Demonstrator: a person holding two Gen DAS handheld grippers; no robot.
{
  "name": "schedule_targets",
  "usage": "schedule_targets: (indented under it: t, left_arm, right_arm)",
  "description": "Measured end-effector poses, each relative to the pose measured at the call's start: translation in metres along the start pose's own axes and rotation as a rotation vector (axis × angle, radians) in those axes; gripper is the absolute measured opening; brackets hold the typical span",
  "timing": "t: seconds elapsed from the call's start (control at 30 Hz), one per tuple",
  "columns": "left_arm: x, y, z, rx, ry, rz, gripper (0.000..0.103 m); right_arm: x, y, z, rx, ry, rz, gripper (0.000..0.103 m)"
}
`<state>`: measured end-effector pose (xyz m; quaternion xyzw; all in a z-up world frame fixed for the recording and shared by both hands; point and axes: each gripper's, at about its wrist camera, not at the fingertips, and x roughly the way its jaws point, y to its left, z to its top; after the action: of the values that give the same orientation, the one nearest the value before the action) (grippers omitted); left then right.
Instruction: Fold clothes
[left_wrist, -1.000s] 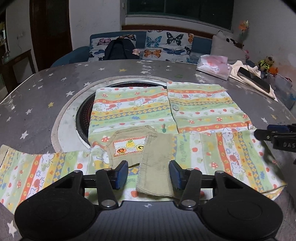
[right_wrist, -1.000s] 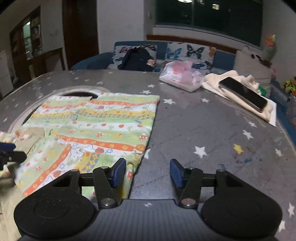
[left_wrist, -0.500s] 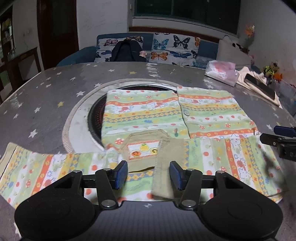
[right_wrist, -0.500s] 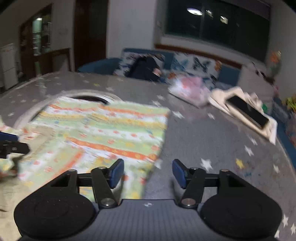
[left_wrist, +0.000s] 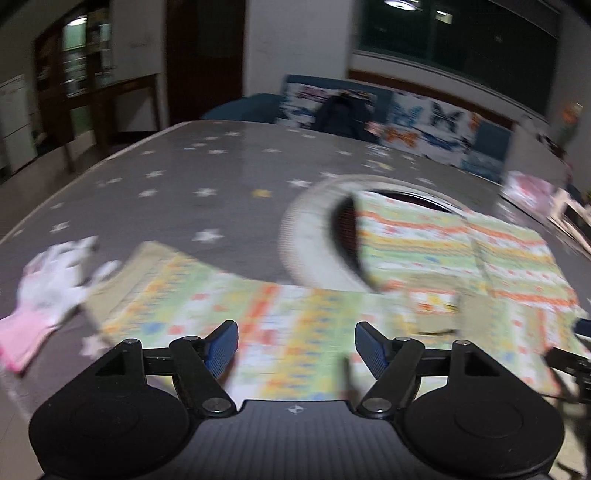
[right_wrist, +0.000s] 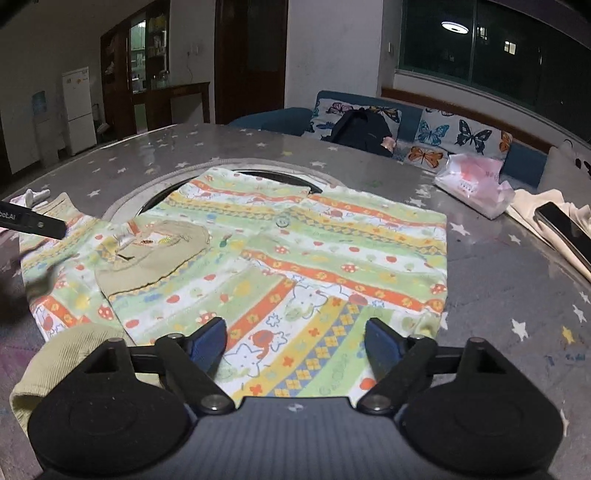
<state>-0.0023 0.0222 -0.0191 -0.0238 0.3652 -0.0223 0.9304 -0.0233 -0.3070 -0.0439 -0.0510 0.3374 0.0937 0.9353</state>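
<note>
A child's shirt (right_wrist: 303, 251) with green, yellow and orange stripes and a tan collar lies flat on the grey star-print table (right_wrist: 517, 288). In the left wrist view, blurred by motion, its left sleeve (left_wrist: 229, 306) stretches toward the table's left side. My left gripper (left_wrist: 295, 345) is open and empty, over that sleeve. My right gripper (right_wrist: 295, 341) is open and empty, over the folded-in right sleeve (right_wrist: 303, 347) near the table's front edge. The left gripper's finger (right_wrist: 33, 221) shows at the left edge of the right wrist view.
A white and pink glove (left_wrist: 44, 291) lies left of the sleeve. A round cooker recess (right_wrist: 255, 177) sits under the shirt's far edge. A pink plastic bag (right_wrist: 472, 184), a phone (right_wrist: 565, 229) on cream cloth and a butterfly-print sofa (right_wrist: 424, 129) are at the back right.
My left gripper has swung left from the collar to over the left sleeve. My right gripper has shifted left over the right sleeve. Both jaws have opened wider.
</note>
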Motion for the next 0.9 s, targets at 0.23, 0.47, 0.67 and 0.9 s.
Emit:
schedule_targets:
  t: [0.23,0.47,0.67,0.9]
  left_arm:
    - [0.002,0.065,0.006,-0.155,-0.033,0.151,0.072]
    - [0.011,0.110,0.008,-0.258,-0.037,0.276,0.071]
    - [0.023,0.116,0.006,-0.254,-0.022,0.280,0.068]
    - [0.026,0.109,0.008,-0.241,-0.055,0.209,0.027]
  right_arm:
    - [0.007,-0.008,-0.008,0.045,0.003,0.000,0.103]
    - [0.008,-0.008,-0.009,0.050,0.003,0.004,0.103]
    - [0.007,-0.007,-0.009,0.049,0.002,0.002,0.103]
    - [0.007,-0.006,-0.009,0.049,0.004,0.002,0.103]
